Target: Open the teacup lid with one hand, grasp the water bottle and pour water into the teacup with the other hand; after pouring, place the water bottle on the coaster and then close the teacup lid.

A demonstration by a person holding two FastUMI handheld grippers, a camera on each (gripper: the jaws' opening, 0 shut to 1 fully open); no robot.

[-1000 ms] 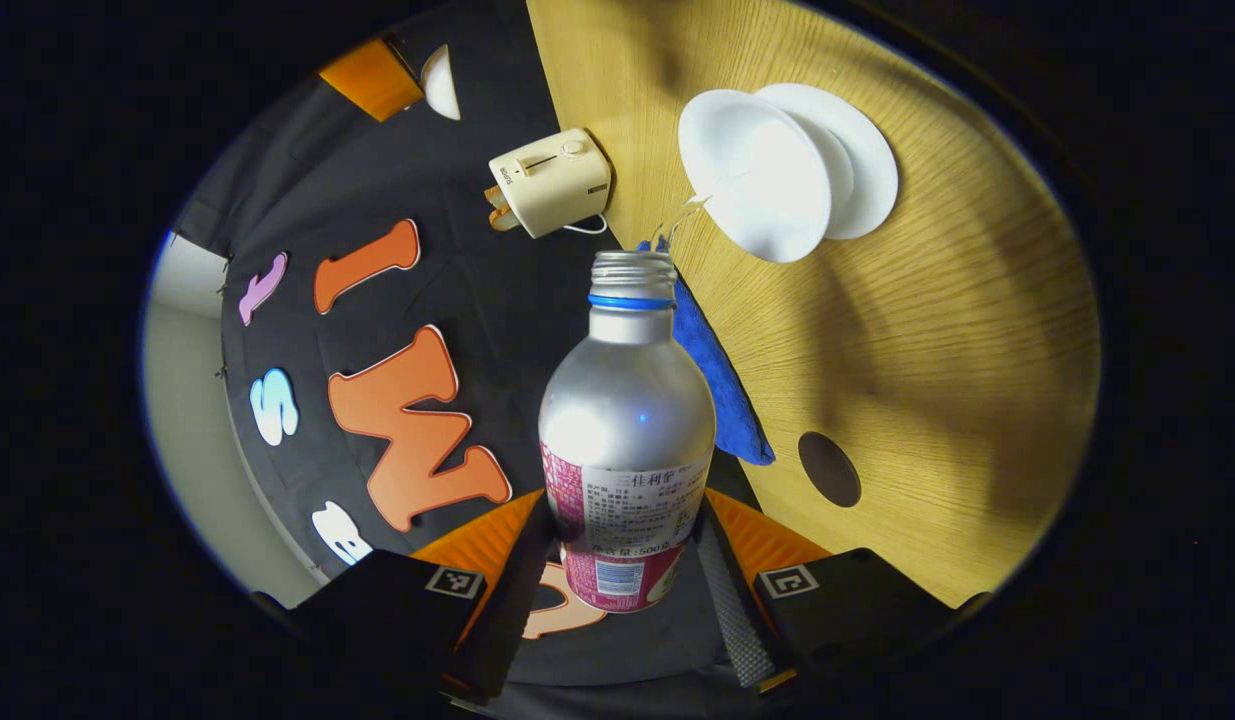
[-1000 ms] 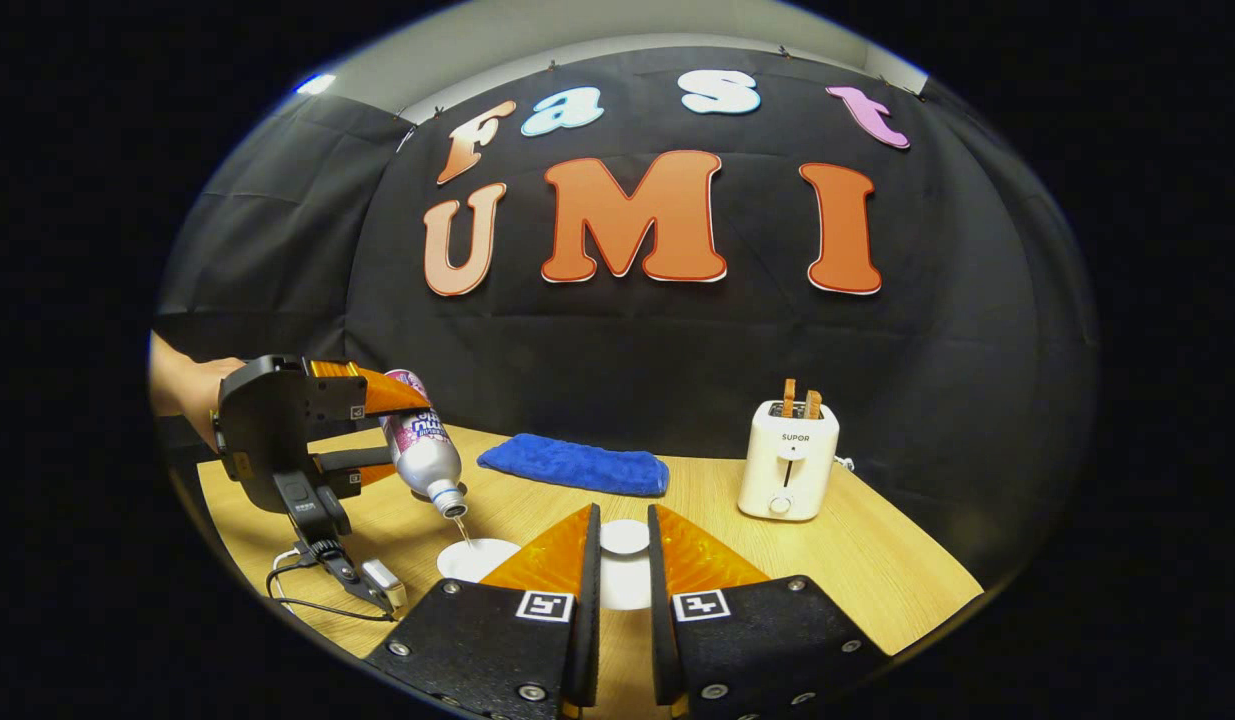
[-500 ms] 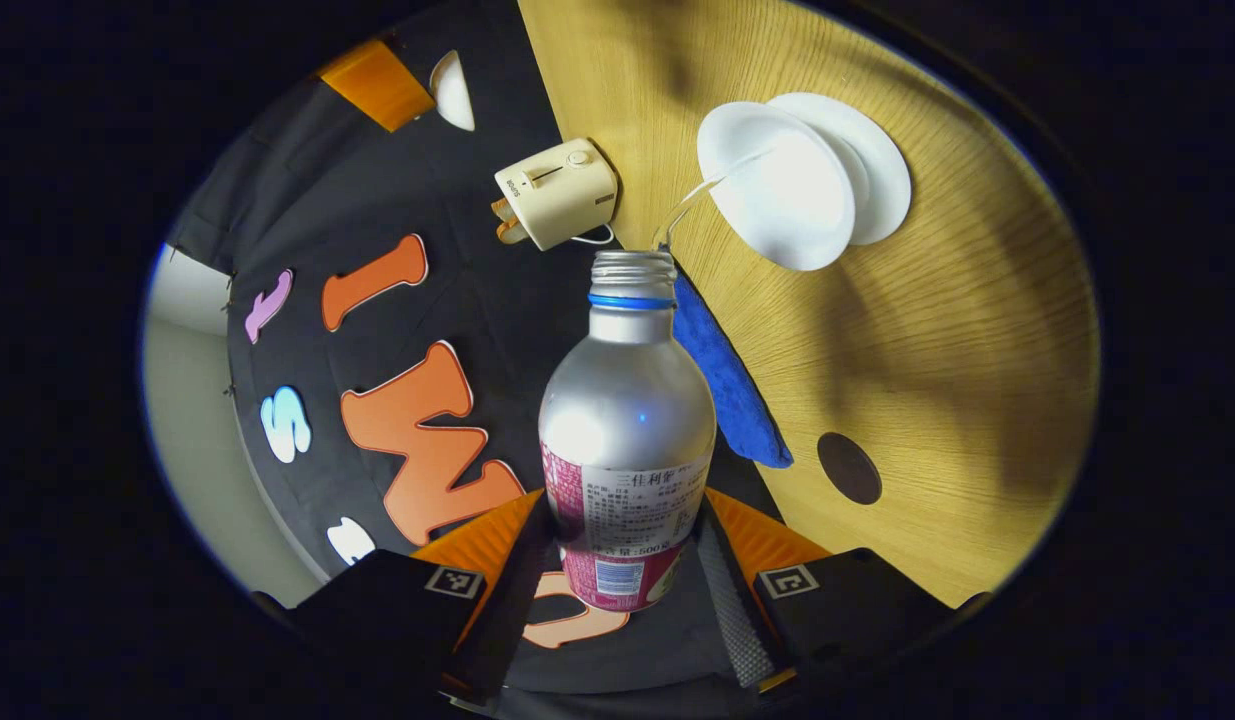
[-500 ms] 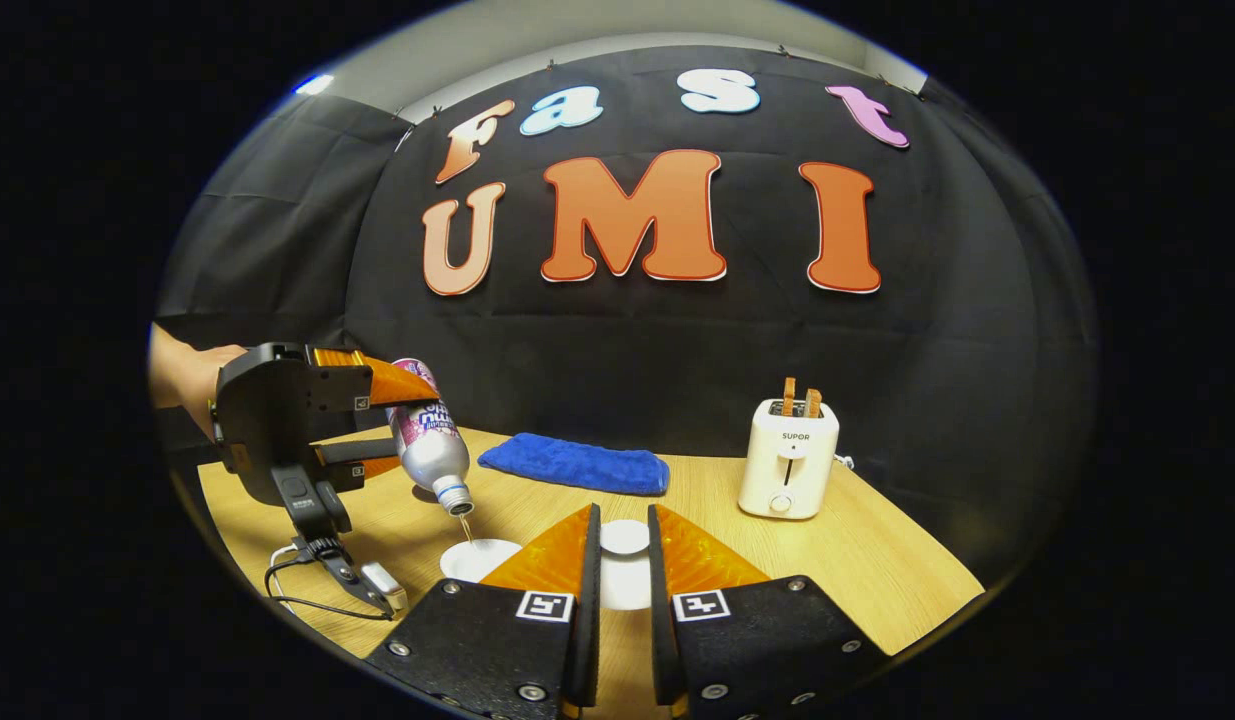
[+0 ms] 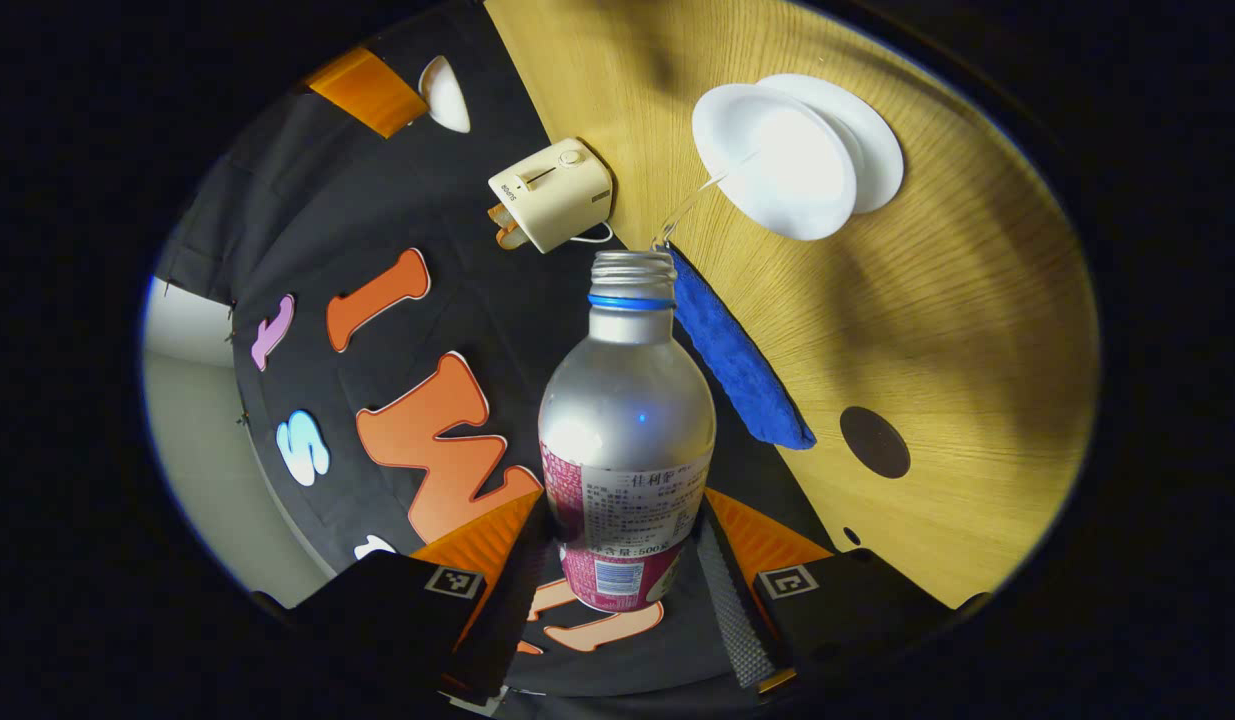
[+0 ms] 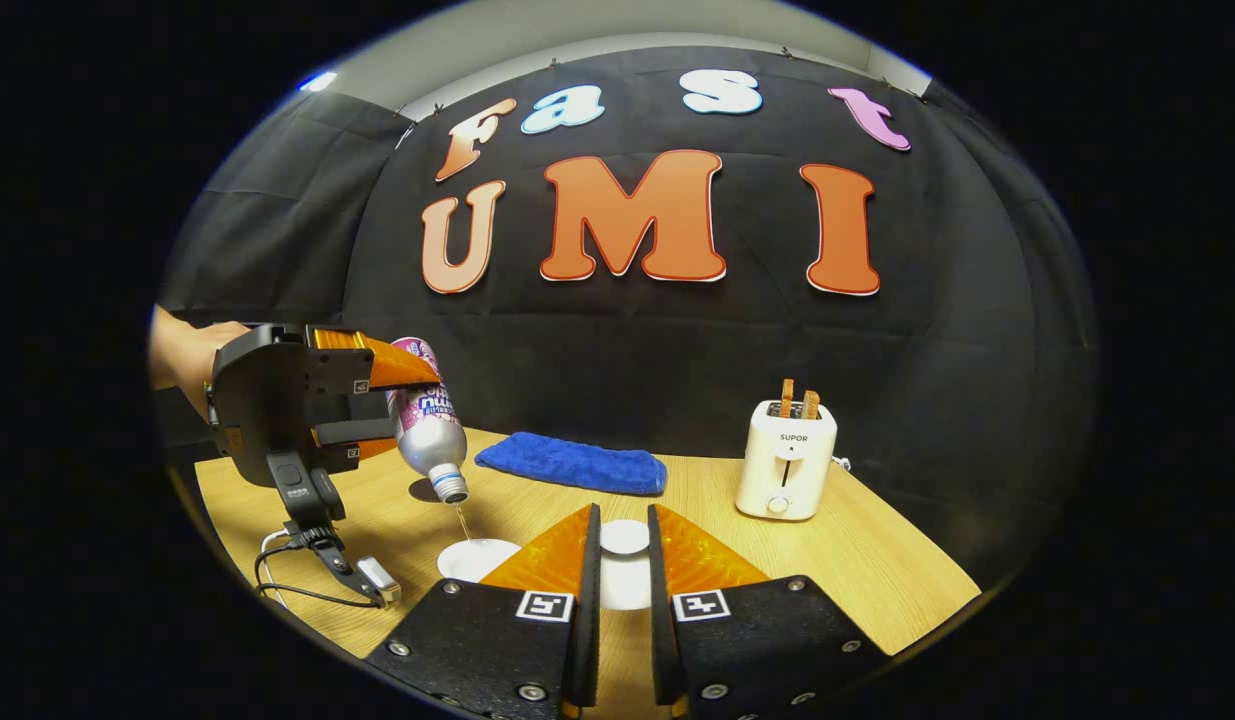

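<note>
My left gripper is shut on a silver water bottle with a pink label. The bottle is tipped neck-down, and a thin stream of water falls from its mouth into the white teacup, which sits on a saucer. In the right gripper view the teacup stands on the table just left of my fingers. My right gripper is shut on the white teacup lid, held low over the table. A dark round coaster lies on the wood beyond the blue cloth.
A folded blue cloth lies at the back of the wooden table. A cream toaster with two slices stands at the back right. A hand holds the left gripper, and its cable trails onto the table.
The left gripper has lifted the bottle a little higher and tipped it more steeply, with water still running into the cup. The right gripper and lid have stayed still.
</note>
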